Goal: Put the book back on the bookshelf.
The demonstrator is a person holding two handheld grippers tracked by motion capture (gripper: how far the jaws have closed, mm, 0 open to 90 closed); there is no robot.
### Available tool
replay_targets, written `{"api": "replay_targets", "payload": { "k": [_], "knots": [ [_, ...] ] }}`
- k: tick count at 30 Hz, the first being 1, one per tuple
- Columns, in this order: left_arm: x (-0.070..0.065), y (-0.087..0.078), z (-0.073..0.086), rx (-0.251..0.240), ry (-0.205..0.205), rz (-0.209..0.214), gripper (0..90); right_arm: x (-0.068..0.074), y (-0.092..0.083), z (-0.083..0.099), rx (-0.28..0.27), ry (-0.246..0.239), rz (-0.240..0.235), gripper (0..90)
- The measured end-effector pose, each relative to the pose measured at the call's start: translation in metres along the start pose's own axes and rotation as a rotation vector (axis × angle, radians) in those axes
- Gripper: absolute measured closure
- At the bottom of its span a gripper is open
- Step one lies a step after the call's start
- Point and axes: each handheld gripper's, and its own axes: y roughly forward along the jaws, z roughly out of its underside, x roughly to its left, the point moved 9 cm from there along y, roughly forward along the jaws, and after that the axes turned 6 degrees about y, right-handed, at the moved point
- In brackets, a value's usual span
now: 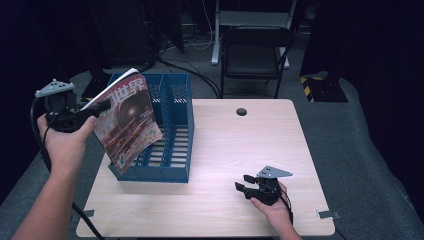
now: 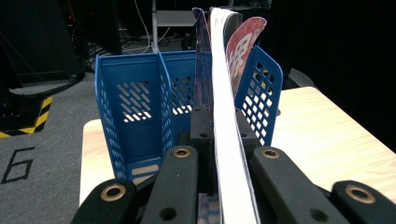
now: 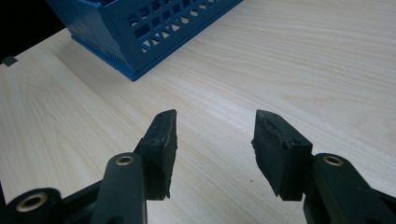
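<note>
The left gripper [image 1: 97, 108] clamps a glossy red-covered magazine [image 1: 127, 122] by its edge, tilted above the left compartments of the blue perforated plastic file rack [image 1: 172, 125] at the desk's [image 1: 240, 150] left edge. Squaring the magazine upright before lowering should let it slip between dividers. The left gripper view reveals its white pages [image 2: 226, 140] fanning apart. The right gripper [image 1: 243, 184] rests wide and empty near the desk's front edge.
</note>
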Motion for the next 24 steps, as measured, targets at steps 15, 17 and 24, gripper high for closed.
{"api": "replay_targets", "payload": {
  "k": [15,17,24],
  "knots": [
    [0.001,0.018,-0.006,-0.002,-0.015,-0.023,84.0,0.0,-0.001,0.0,-0.004,0.006,0.0,49.5],
    [0.0,0.02,-0.006,0.0,-0.013,-0.026,84.0,0.0,-0.001,0.0,-0.007,0.006,0.0,49.6],
    [-0.002,0.031,-0.009,0.001,-0.013,-0.038,84.0,-0.001,-0.002,0.0,-0.006,0.007,-0.003,49.8]
  ]
}}
